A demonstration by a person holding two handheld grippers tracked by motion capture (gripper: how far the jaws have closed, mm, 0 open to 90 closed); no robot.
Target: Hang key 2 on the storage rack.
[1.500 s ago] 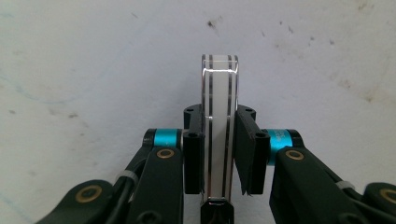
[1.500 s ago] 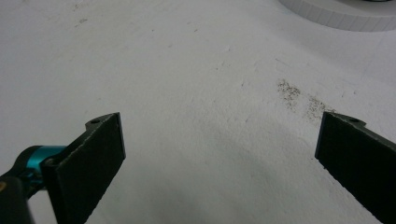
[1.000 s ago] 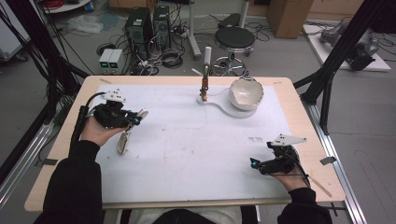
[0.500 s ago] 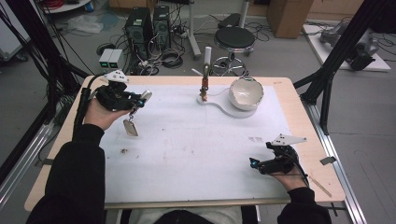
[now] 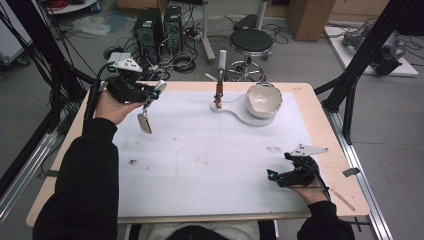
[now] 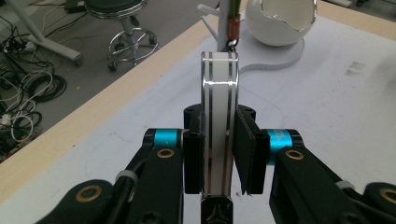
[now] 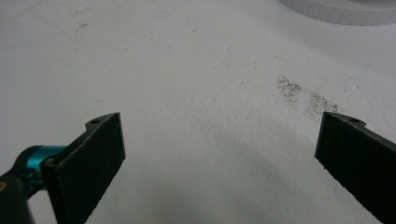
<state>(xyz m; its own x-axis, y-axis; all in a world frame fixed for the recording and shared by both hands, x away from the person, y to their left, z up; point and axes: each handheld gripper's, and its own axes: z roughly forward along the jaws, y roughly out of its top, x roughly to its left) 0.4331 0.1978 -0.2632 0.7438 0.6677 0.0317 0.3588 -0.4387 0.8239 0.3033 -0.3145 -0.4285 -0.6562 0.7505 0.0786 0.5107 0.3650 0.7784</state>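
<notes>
so the left gripper [image 5: 150, 95] has a flat white tag [image 6: 218, 126] with shiny silver trim clamped edge-on between its jaws, and in the high view a small silver paddle-shaped piece [image 5: 144, 122] dangles below it on a short link, clear of the white mat [image 5: 210, 155], up over the far-left corner, tilted a little, well left of the bowl stand

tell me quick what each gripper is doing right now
Left gripper: closed on a white-and-silver fob, with a tag hanging below it.
Right gripper: open, holding nothing, low over the table.
</notes>
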